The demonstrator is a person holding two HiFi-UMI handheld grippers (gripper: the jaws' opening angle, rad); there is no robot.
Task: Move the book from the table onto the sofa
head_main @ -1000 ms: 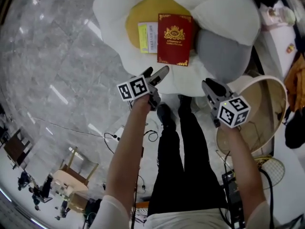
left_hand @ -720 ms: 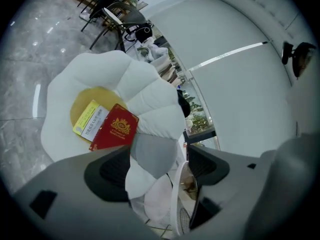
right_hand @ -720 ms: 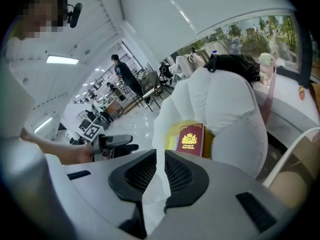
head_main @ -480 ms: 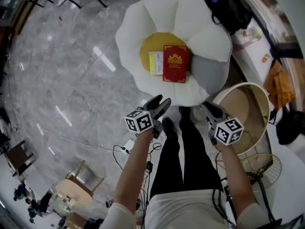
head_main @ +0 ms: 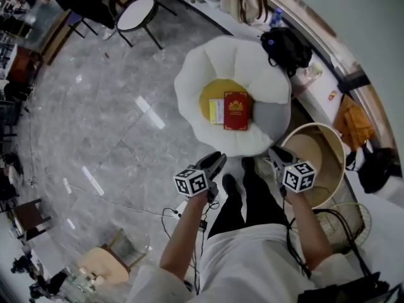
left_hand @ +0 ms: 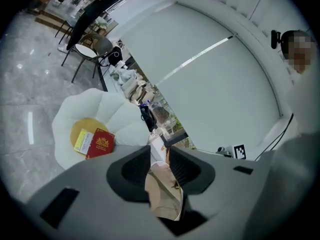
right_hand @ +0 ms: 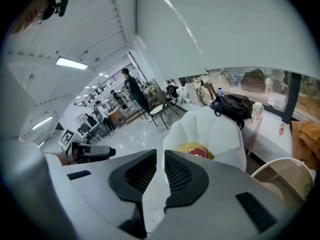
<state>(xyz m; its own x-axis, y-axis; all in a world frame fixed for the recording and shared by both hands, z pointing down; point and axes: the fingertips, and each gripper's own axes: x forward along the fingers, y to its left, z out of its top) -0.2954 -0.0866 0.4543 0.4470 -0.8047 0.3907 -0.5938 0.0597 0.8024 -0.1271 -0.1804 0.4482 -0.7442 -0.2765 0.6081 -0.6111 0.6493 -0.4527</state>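
The red book lies flat on the yellow middle of the white flower-shaped sofa, beside a yellow-and-white book. Both grippers hang in the air in front of the sofa, well clear of it. My left gripper is empty and its jaws are closing, with a gap left between them. My right gripper is also empty, its jaws almost together with only a thin slit. The left gripper view shows the red book down at the left. In the right gripper view the book shows just past the jaws.
A grey cushion lies on the sofa's right side. A round beige table stands at the right, next to my right gripper. A black bag sits behind the sofa. A white-seated chair stands far left, and cables cross the floor.
Both grippers have risen and drawn back from the sofa, which now looks smaller and farther off. The left jaws have narrowed. The red book has stayed where it lies.
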